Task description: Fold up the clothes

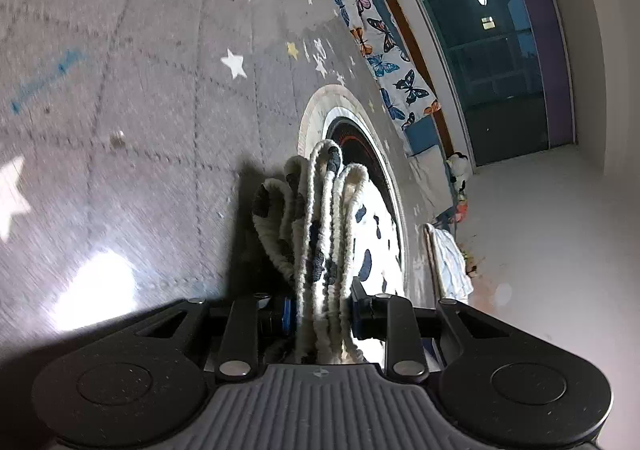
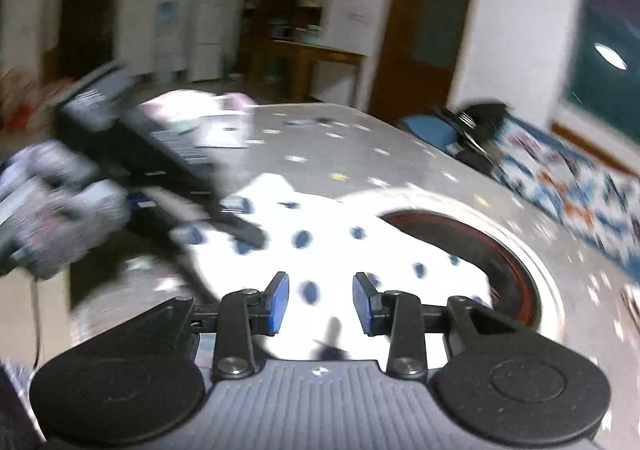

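Observation:
A white garment with dark blue spots (image 2: 320,246) lies on a grey star-patterned tablecloth (image 2: 360,145). In the left wrist view my left gripper (image 1: 322,312) is shut on a bunched stack of the garment's ribbed edges (image 1: 324,217), which stick out past the fingers. In the right wrist view my right gripper (image 2: 320,304) is open and empty, just above the spotted garment. The left gripper (image 2: 180,173), held by a gloved hand (image 2: 56,209), reaches onto the garment's far left edge. This view is blurred.
A round dark-and-cream print (image 2: 492,246) on the tablecloth lies right of the garment. A butterfly-patterned fabric (image 1: 384,61) borders the table. Pale clothes (image 2: 188,109) lie at the far end. A chair with cloth (image 1: 448,258) stands beside the table.

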